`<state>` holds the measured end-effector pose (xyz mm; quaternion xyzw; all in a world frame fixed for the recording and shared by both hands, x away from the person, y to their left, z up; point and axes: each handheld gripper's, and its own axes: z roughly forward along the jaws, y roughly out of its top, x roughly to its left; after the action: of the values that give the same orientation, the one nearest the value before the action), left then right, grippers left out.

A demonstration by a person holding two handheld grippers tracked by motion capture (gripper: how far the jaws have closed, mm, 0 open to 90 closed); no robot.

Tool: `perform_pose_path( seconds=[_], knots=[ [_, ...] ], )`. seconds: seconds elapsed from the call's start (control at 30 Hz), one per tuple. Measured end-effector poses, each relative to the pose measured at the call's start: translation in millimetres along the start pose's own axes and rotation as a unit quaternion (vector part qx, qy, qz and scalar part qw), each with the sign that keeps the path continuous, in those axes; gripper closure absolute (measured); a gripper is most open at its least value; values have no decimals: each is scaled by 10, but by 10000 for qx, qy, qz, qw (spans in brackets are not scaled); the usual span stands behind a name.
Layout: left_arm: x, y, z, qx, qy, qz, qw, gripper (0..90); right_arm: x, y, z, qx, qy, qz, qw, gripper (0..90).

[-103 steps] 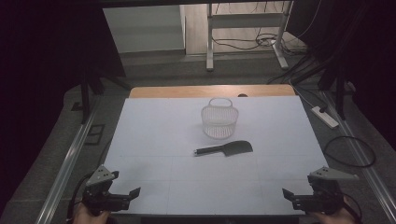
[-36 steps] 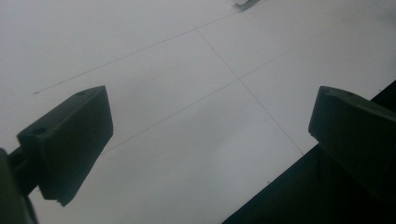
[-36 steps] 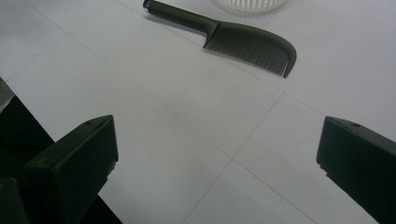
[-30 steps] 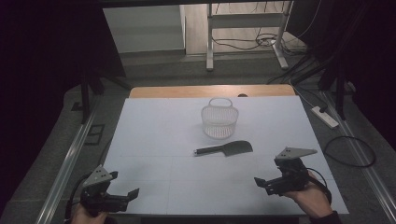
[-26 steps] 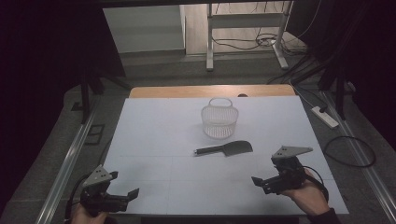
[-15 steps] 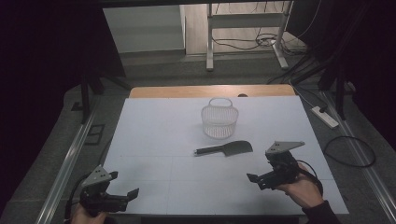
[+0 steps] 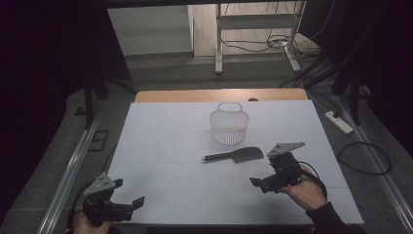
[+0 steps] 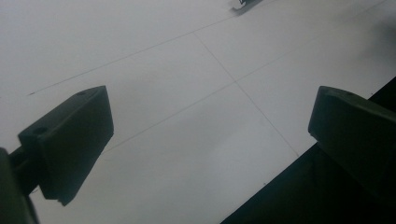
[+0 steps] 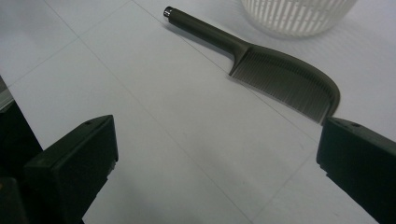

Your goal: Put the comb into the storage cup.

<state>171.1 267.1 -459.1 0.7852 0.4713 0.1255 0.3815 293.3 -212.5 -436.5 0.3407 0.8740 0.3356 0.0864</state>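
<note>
the right gripper (image 7: 265, 184) has moved up from the lower right corner, jaws spread, now near the dark plastic long-handled comb (image 7: 234, 156) at centre frame: likely a pickup. the left gripper (image 7: 127, 204) stays lower left, spread. the right gripper view shows comb teeth (image 9: 280, 81); beyond stands the white slatted plastic basket (image 7: 229, 125).

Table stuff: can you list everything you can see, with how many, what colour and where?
comb: one, dark, lying flat near the middle of the table, handle pointing left
basket: one, white, upright just behind the comb
table: one, white top with thin lines, wooden strip at the far edge
power strip: one, white, on the floor to the right of the table
metal frame: one, pale, on the floor behind the table
left gripper: one, black, open, at the table's near left corner
right gripper: one, black, open, just in front of the comb
</note>
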Motion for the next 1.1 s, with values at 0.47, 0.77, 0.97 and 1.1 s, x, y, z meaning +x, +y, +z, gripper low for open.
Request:
perform_pose_path(
  seconds=[0.47, 0.77, 0.97, 1.1],
  knots=[
    [9, -3, -4, -22, -34, -26, 10000, 10, 0, 157, 234, 201, 197, -54, 9996, 0],
    [13, -4, -7, -15, -36, -30, 10000, 11, -57, 248, 362, 268, 163, -26, 9995, 0],
    [14, -4, -6, -19, -36, -32, 10000, 12, -72, 300, 431, 401, 118, -67, 9991, 0],
    [15, -4, -6, -21, -44, -35, 10000, 12, -73, 346, 484, 530, 63, -29, 9986, 0]
  ],
)
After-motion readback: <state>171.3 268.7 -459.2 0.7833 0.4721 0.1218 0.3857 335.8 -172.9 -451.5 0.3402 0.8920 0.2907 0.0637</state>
